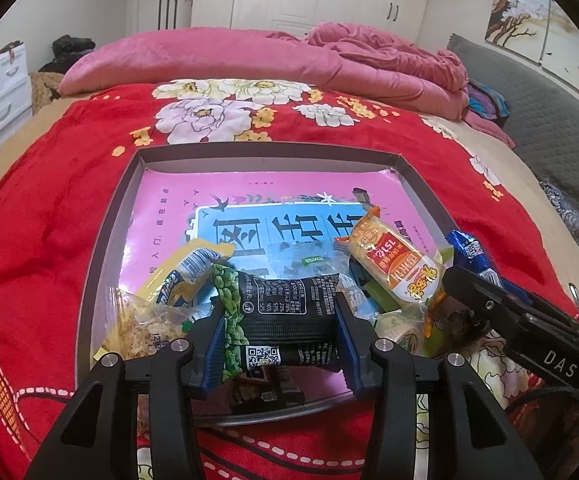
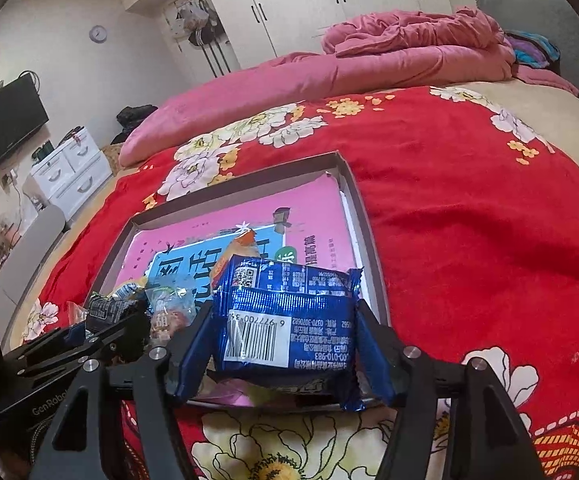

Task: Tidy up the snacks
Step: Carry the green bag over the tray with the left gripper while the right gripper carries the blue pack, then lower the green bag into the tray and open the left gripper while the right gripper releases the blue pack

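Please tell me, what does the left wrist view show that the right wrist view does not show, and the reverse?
Only the left wrist view shows the left gripper shut on a black and green snack packet, and the yellow packet beside it.

Only the right wrist view shows the barcode face of the blue snack packet in the right gripper, plus the wall television and clock.

Both show the box lid holding snacks on the red floral blanket.

Black snack packet (image 1: 285, 320) hides the small brown wrapper (image 1: 265, 394) beneath it
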`<state>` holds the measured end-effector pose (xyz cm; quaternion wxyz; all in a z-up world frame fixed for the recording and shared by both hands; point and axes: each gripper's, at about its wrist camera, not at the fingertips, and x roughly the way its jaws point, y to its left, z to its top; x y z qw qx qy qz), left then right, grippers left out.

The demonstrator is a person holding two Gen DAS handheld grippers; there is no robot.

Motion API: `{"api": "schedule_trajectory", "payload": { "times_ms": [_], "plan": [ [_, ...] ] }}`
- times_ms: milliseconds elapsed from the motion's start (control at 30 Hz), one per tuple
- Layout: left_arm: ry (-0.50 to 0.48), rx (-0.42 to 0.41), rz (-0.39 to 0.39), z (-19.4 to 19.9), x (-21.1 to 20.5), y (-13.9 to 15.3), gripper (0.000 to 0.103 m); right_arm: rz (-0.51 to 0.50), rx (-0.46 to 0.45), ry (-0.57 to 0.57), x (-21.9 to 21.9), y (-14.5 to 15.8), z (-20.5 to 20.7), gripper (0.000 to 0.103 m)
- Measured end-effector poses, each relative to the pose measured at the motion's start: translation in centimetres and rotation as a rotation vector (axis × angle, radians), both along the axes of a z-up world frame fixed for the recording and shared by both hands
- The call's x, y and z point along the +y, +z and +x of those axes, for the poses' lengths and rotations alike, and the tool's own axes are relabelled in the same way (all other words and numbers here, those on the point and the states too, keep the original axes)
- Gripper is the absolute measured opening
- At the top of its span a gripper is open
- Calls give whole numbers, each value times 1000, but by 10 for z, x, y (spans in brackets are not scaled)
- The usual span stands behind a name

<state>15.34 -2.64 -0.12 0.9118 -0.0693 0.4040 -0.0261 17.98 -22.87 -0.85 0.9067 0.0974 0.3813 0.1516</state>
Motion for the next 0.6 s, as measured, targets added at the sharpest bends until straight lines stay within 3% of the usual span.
{"api": "schedule_trajectory", "payload": {
  "times_ms": [300,600],
  "plan": [
    [-1,1,-3,0,-1,0,50,8,-7,-20,-4,2,0,70],
    [2,-4,-8,0,-1,3,59,12,-25,-29,-6,7,-1,75]
  ]
}}
